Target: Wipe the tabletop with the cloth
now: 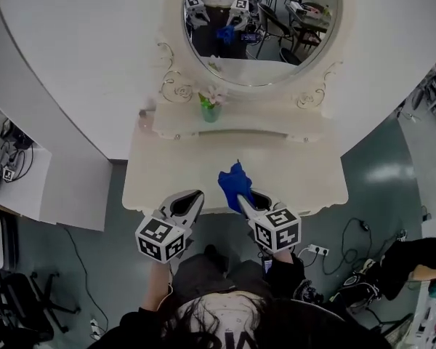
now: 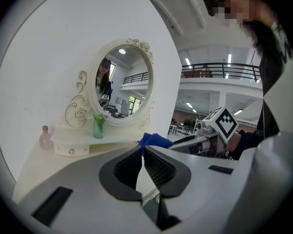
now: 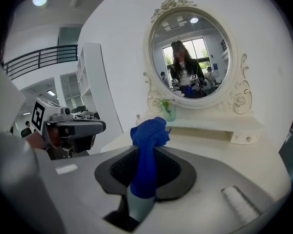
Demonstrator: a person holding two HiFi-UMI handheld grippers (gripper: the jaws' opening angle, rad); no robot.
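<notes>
blue cloth (image 1: 235,182) is pinched in the right gripper (image 1: 245,201), jaws clamped on its lower part. rest of it bunches into a wad past the fingertips. in the right gripper view the cloth (image 3: 147,150) runs up the middle between the dark ribbed pads (image 3: 169,168). left gripper (image 1: 195,194) holds nothing. in the left gripper view its jaws meet at the tips, with only a narrow wedge of gap lower down. both grippers sit side by side at the front edge of the cream dressing table (image 1: 305,173), left one near the front-left part, right one near the middle. marker cubes (image 1: 162,238) face up toward the head camera. cloth wad hangs over the front-middle of the tabletop; can't tell if it touches the surface. further back: a raised shelf (image 1: 261,124) against the wall, green vase with flowers (image 1: 211,110) on it, small pink bottle (image 2: 45,136) at its left end. oval mirror (image 1: 276,49) in an ornate cream frame above the shelf, reflecting both grippers and the cloth.
</notes>
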